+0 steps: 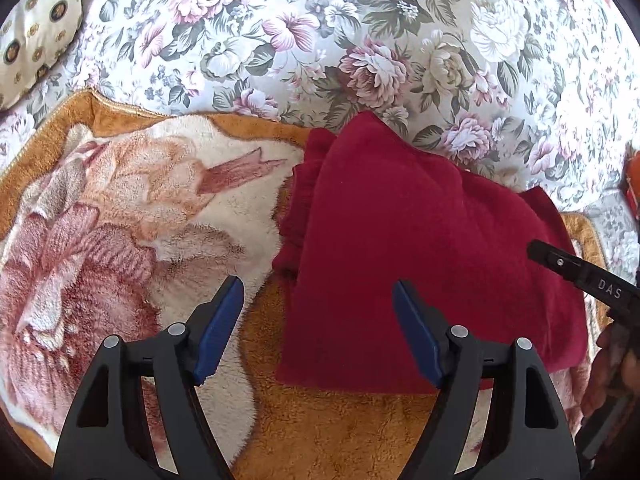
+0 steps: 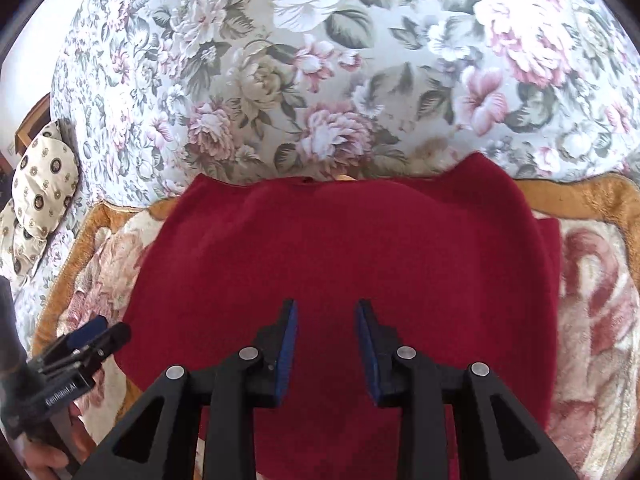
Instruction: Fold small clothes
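A dark red fleece garment [image 1: 420, 240] lies folded flat on a plush orange and cream blanket [image 1: 120, 220], with a ribbed cuff showing at its left edge. My left gripper [image 1: 318, 284] hovers open and wide over the garment's near left edge, nothing between its blue pads. In the right wrist view the garment [image 2: 340, 240] fills the middle. My right gripper [image 2: 327, 305] stands open a little above it, its jaws narrowly apart with only the cloth below them. The right gripper's finger [image 1: 560, 260] reaches in over the garment's right side. The left gripper [image 2: 100, 332] sits at the garment's left.
A floral bedspread [image 1: 320, 40] covers the bed beyond the blanket [image 2: 592, 280]. A cream patterned pillow [image 1: 36, 36] lies at the far left. An orange object [image 1: 634, 184] peeks in at the right edge. A hand [image 1: 608, 368] holds the right gripper.
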Tool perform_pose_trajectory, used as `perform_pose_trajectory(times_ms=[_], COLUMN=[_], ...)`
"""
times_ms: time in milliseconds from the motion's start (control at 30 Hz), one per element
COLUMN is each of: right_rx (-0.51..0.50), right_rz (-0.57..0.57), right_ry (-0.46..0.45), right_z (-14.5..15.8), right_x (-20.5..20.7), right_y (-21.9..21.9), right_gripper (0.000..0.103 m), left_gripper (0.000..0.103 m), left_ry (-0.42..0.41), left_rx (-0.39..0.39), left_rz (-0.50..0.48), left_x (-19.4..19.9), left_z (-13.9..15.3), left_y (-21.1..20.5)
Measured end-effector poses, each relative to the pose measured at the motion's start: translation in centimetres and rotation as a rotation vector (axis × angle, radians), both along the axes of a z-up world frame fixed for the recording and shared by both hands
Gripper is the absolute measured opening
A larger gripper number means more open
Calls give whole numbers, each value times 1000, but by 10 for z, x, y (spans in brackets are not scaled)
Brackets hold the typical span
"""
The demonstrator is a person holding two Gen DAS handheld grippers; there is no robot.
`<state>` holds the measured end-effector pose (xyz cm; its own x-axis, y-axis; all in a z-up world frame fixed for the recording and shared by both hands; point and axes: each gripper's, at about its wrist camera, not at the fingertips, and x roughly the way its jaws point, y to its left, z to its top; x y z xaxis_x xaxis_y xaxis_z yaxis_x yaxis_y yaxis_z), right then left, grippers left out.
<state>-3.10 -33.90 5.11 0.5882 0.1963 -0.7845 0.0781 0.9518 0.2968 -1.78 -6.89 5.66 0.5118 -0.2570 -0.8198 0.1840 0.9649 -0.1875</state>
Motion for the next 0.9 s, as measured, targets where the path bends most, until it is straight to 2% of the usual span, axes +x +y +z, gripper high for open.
perform_pose_trajectory(times_ms=[200, 367, 400, 667, 800, 900], right_rx=[14, 40, 44, 75, 95, 102], right_rz=[45, 85, 87, 125, 164, 173], right_ry=[-20, -6, 0, 53, 85, 107], right_z=[6, 6, 6, 3, 0, -3], right_x=[26, 51, 57, 106, 126, 135], right_y=[29, 49, 52, 88, 112, 124], right_gripper=[33, 40, 45, 46, 46, 46], left_gripper=[77, 77, 78, 79, 79, 80], left_ry=[16, 53, 57, 79, 129, 139], left_rx=[-55, -191, -205, -261, -297, -281], left_rz=[32, 63, 63, 58, 54, 62], left_x=[5, 7, 8, 9, 11, 14], left_z=[-8, -18, -19, -26, -35, -41], left_y=[14, 34, 37, 52, 52, 46])
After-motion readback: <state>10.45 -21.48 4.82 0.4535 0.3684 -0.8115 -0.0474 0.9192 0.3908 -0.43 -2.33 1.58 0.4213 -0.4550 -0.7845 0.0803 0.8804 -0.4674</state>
